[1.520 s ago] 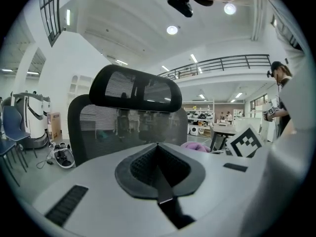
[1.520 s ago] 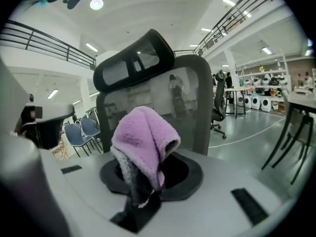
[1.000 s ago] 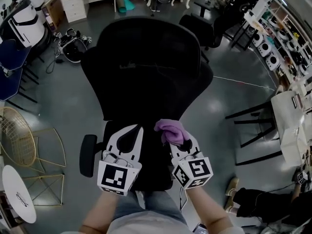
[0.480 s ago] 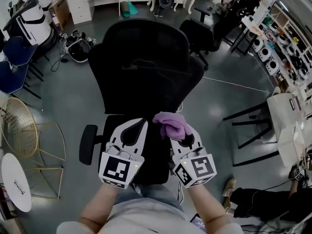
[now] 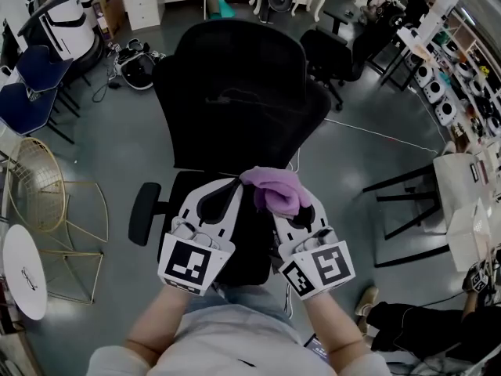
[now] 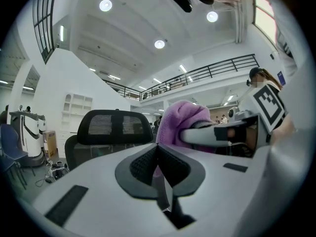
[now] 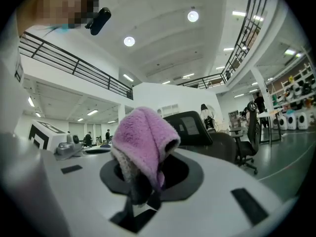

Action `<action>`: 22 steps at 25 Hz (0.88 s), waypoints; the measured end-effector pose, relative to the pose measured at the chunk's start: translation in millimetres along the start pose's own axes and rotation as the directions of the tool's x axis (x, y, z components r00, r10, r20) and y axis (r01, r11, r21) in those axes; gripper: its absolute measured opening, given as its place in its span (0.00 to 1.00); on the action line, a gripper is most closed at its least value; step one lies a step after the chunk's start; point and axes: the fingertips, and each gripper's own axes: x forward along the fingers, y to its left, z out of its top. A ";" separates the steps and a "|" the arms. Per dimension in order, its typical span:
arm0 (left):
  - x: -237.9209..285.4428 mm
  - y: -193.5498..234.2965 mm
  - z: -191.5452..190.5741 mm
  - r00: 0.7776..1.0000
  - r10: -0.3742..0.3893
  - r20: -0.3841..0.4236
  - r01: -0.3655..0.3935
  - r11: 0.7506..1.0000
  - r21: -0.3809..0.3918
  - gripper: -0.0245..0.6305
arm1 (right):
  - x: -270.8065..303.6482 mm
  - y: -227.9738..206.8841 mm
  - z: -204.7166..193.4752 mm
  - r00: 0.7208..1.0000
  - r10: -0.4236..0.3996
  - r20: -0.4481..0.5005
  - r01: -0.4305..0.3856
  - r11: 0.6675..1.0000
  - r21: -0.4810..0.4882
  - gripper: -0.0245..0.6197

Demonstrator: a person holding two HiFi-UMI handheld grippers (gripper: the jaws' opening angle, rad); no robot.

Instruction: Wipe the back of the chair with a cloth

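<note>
Fluffy purple cloth (image 5: 274,190) bunched in the right gripper (image 5: 290,208)

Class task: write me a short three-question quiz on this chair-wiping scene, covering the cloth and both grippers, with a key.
1. True or false: the left gripper holds the purple cloth.
2. Where is the purple cloth relative to the back of the chair? A. Pressed flat on it. B. Held in the air short of it by the right gripper. C. Draped over its top edge.
3. Fill in: the left gripper's jaws are ____, with nothing between them.
Key: 1 false; 2 B; 3 shut.
</note>
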 end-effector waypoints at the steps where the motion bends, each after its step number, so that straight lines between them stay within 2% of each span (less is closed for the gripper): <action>1: -1.5 -0.1 1.8 1.000 0.005 0.003 -0.005 1.000 -0.001 0.06 | -0.8 2.0 1.7 1.000 0.007 0.003 -0.007 1.000 -0.005 0.19; 7: -5.4 -1.5 8.1 1.000 0.020 0.012 -0.020 1.000 0.012 0.06 | -1.7 9.6 6.0 0.999 0.037 0.006 -0.036 0.999 -0.032 0.19; 22: -4.2 -1.5 22.6 0.999 0.032 0.036 -0.033 0.999 0.030 0.06 | 3.6 2.1 7.9 0.999 0.053 0.005 -0.053 0.999 -0.005 0.19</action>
